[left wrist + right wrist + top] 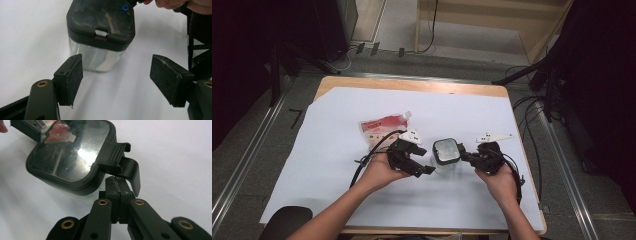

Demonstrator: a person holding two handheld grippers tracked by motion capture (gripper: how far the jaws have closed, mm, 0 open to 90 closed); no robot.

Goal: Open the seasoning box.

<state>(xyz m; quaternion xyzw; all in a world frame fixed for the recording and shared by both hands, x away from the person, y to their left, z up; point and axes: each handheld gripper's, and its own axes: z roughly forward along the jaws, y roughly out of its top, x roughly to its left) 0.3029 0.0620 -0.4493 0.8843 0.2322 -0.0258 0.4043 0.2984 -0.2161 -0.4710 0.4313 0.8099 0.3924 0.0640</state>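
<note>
A clear square container (pixel 446 152) with a black lid stands on the white sheet between my two grippers. In the left gripper view the container (pixel 100 25) is just beyond my left gripper (pixel 116 80), whose jaws are open with nothing between the pads (pixel 75 80). From the high view, the left gripper (pixel 424 162) sits at the container's left side. My right gripper (pixel 117 182) is shut, pads pressed together, with its tips right under the lid's black latch tab (pixel 120 157). The right gripper (pixel 464 156) reaches in from the container's right.
A red and white pouch (pixel 384 127) lies flat behind the left hand. The white sheet (pixel 337 165) covers most of the wooden table (pixel 412 84). Cables and dark stands crowd the floor to the right of the table.
</note>
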